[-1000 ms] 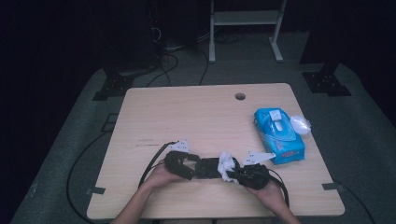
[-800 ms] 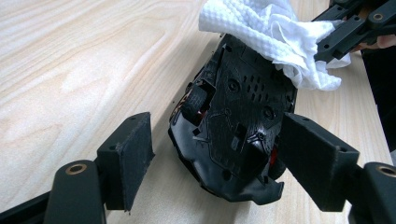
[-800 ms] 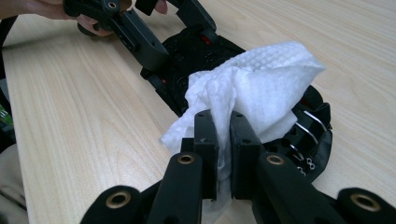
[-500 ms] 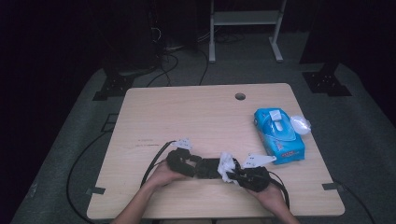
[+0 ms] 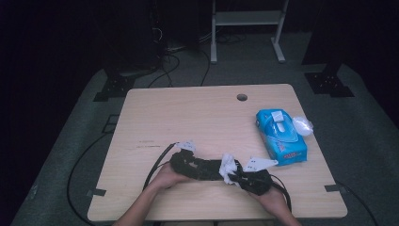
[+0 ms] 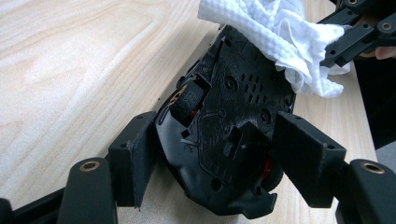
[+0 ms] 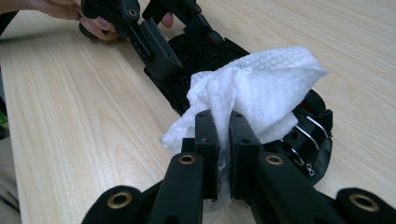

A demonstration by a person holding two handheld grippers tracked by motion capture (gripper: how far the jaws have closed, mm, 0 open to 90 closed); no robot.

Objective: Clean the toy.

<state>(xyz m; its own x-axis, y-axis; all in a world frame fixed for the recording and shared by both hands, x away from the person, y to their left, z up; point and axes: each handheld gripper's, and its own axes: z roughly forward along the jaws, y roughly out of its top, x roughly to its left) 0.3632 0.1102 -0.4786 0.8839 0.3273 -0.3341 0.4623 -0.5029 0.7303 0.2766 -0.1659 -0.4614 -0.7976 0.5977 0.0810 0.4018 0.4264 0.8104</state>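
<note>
The left gripper [image 6: 212,158] has just been closing, its jaws clamping the black plastic mouse [image 6: 229,116]; the right gripper [image 7: 223,135] pinches a crumpled, dimpled white wipe [image 7: 252,88].

Black device [image 6: 224,140]: far end covered by the wipe [image 6: 285,37] in the left gripper view; its make too unclear to tell; in the high view it is small and dark, lost between the grippers. Right gripper [image 7: 223,140]: wipe's lower part hidden between the jaws; device's near end screened behind them. Left gripper [image 6: 210,158]: jaw bases cut off at the bottom edge. Forearms cut off at the high view's bottom edge; print on the blue pack [image 5: 280,136] too small to read.
</note>
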